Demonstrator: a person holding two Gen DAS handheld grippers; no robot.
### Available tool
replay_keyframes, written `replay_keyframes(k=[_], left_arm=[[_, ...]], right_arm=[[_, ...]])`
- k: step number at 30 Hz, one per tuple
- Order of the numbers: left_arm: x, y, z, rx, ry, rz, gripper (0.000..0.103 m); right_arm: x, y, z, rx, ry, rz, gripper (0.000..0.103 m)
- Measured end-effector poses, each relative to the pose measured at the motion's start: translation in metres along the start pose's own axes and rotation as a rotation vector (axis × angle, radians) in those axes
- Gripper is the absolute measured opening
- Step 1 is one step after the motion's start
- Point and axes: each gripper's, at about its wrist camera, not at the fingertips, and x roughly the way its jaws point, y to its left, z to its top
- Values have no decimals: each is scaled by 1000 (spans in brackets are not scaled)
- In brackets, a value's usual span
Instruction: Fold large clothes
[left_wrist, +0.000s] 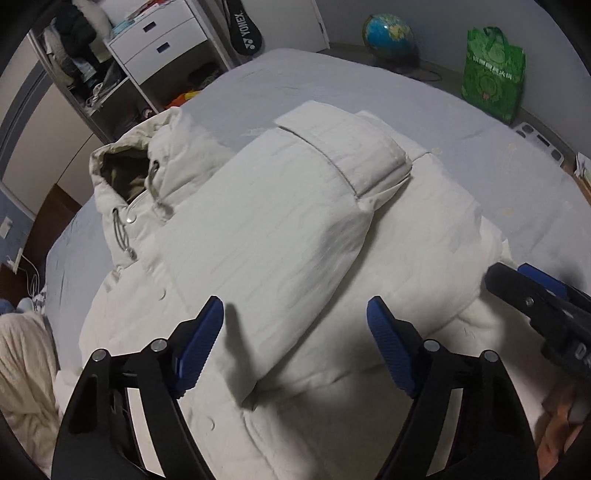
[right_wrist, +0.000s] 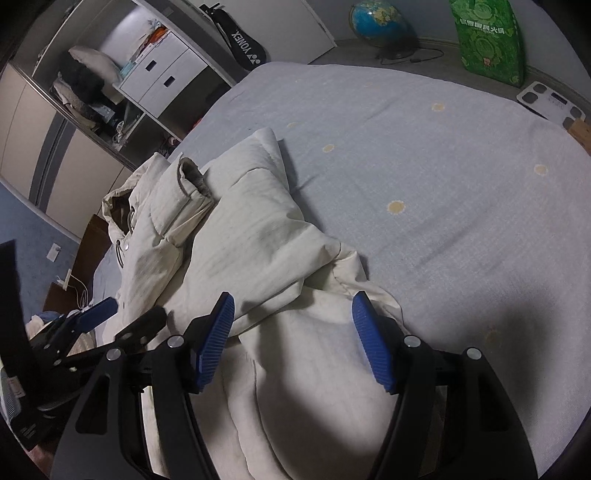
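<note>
Hanging over the near hem of the puffy white coat (left_wrist: 295, 221) on the bed (right_wrist: 443, 166), the left gripper (left_wrist: 295, 314) and right gripper (right_wrist: 293, 306) are spread, pinching nothing. Grabbing thin could let the folded sleeve (left_wrist: 332, 155) farther back slide open.

Left gripper (left_wrist: 295, 314) — black frame, ribbed blue jaws, silver screws, right gripper (right_wrist: 293, 310) alike
</note>
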Motion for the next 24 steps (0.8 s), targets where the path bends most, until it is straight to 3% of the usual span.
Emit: replay_keyframes(k=[5, 7, 10, 12, 14, 19, 24], left_arm=[[6, 1, 10, -21, -5, 17, 74], [10, 0, 15, -16, -1, 29, 68], [14, 5, 19, -39, 5, -2, 47], [10, 16, 20, -90, -16, -47, 25], [3, 26, 19, -136, -42, -83, 19], [-12, 53, 7, -216, -86, -108, 15], [-25, 86, -12, -302, -114, -71, 15]], right_arm=[[2, -13, 1, 65, -2, 38, 63], [2, -16, 2, 87, -4, 48, 63], [4, -15, 2, 85, 0, 44, 64], [4, -15, 2, 77, 1, 42, 65], [5, -13, 1, 69, 0, 37, 66], [6, -11, 1, 63, -3, 31, 66], [6, -8, -1, 55, -2, 21, 66]])
